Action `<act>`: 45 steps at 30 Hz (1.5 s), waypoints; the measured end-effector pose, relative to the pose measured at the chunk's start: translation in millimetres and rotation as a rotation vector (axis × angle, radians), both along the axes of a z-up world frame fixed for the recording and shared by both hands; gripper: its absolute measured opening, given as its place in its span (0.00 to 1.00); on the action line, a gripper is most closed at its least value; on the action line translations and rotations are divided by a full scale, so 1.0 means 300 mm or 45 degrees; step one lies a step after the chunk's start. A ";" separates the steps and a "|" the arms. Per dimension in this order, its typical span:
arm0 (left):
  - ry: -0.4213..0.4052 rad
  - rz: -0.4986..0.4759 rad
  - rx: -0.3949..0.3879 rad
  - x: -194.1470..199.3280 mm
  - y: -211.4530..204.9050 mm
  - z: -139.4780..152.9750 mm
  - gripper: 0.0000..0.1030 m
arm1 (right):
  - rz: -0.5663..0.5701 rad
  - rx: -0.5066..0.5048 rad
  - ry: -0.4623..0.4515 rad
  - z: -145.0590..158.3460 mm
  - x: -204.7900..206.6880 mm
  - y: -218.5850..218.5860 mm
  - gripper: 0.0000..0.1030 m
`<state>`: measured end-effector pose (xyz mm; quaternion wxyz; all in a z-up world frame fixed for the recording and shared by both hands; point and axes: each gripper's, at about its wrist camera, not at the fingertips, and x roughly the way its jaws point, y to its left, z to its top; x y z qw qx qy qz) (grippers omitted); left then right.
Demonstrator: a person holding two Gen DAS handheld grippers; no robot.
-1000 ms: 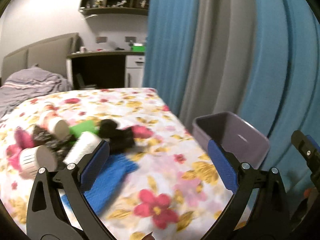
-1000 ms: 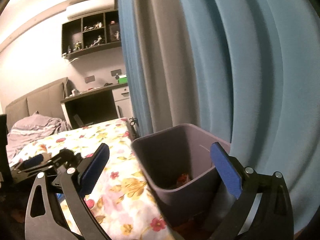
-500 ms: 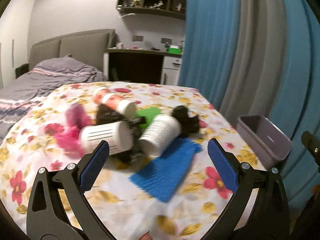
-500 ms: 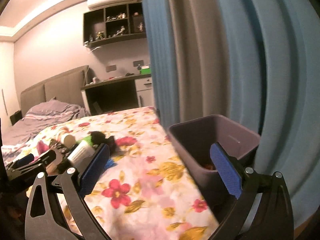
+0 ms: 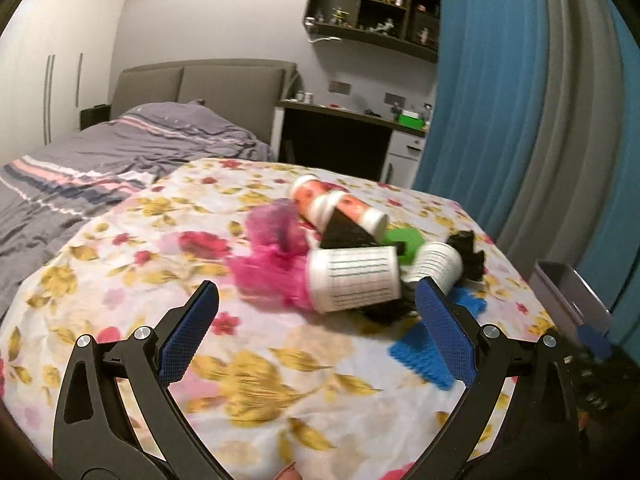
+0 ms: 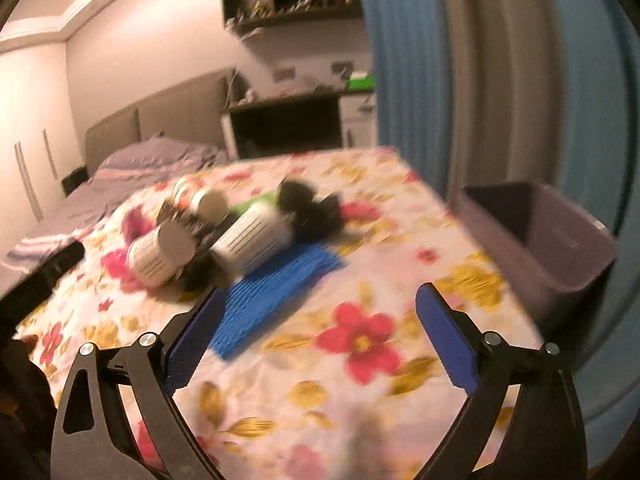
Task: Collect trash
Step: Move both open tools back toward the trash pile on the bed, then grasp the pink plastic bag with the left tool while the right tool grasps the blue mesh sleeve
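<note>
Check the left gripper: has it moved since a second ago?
Yes. The left gripper swung left, away from the grey bin and toward the trash pile.

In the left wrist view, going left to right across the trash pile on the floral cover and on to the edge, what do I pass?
pink mesh → near white cup → second white cup → black crumpled piece → grey bin

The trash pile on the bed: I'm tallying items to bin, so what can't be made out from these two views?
- Black crumpled pieces: motion blur in both views, and white cups overlap them.
- Grey bin contents: the right wrist view shows only its dark inside; the left wrist view cuts it at the edge.
- Cup lettering: too blurred.
- Blue mat: the right gripper finger covers one corner.
</note>
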<state>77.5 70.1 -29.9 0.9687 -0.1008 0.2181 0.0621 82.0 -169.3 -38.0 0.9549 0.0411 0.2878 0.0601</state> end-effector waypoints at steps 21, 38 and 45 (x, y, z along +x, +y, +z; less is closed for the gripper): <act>-0.006 0.064 -0.054 -0.018 0.189 -0.026 0.94 | 0.082 0.051 0.428 -0.182 0.229 0.185 0.41; 0.122 -0.003 -0.174 0.151 0.242 -0.073 0.83 | 0.083 0.058 0.311 -0.139 0.140 0.098 0.08; 0.321 -0.011 -0.345 0.321 0.310 -0.173 0.55 | 0.082 0.058 0.262 -0.118 0.066 0.043 0.08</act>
